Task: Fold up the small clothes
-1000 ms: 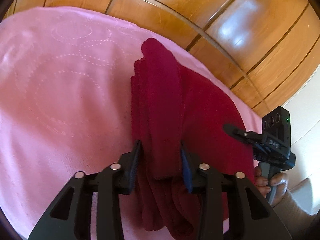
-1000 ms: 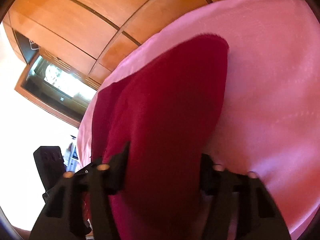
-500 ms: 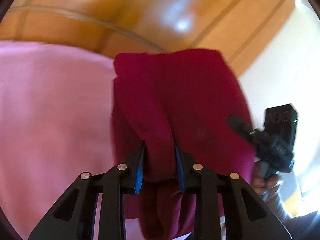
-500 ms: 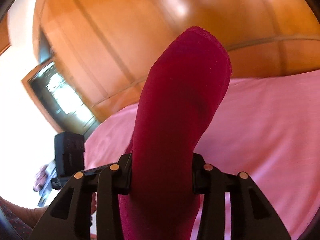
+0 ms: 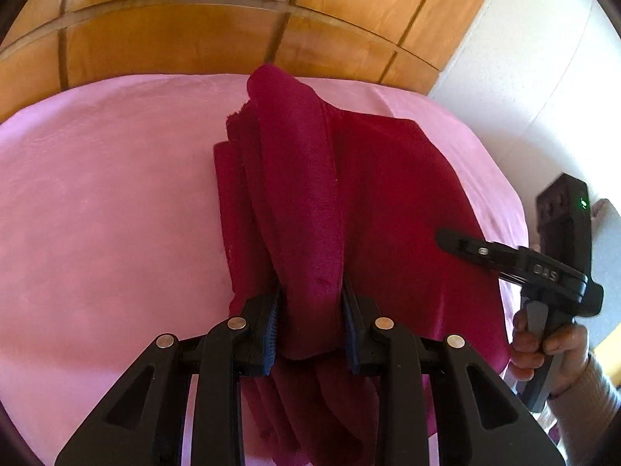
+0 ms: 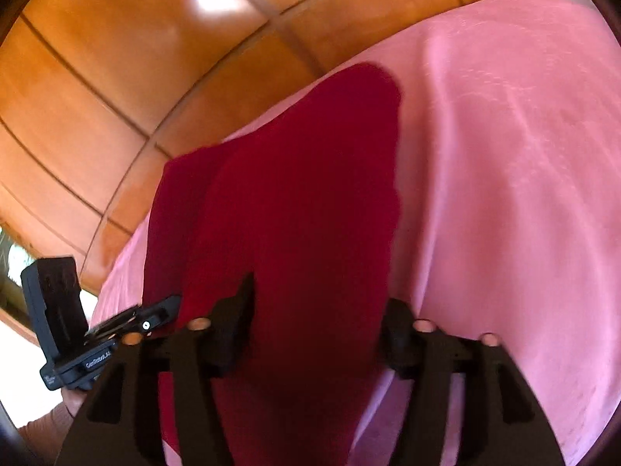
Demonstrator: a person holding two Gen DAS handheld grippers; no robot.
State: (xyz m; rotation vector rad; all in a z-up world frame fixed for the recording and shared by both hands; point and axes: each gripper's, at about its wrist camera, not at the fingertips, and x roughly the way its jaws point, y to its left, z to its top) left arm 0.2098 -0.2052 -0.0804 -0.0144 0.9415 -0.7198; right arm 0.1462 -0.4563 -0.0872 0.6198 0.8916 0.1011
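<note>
A dark red garment (image 5: pixel 392 194) lies partly folded on the pink bedspread (image 5: pixel 97 213). My left gripper (image 5: pixel 310 310) is shut on a raised fold of it, which stands up as a ridge between the pads. In the right wrist view the same red garment (image 6: pixel 310 174) stretches away over the bedspread (image 6: pixel 504 155). My right gripper (image 6: pixel 322 310) has its jaws opening wide, with the cloth lying between them and the pads not pressing it. The right gripper (image 5: pixel 446 239) shows at the garment's right edge, the left gripper (image 6: pixel 155 310) at its left.
Glossy wooden panels (image 5: pixel 174 39) rise behind the bed, and a white wall (image 5: pixel 524 77) stands to the right. A person's hand (image 5: pixel 543 345) holds the right gripper's handle just past the bed's right edge. Pink cover stretches to the left of the garment.
Both grippers swept the garment sideways across the bed and its far end now rests on the cover. The right jaws have spread much wider. The left grip is unchanged.
</note>
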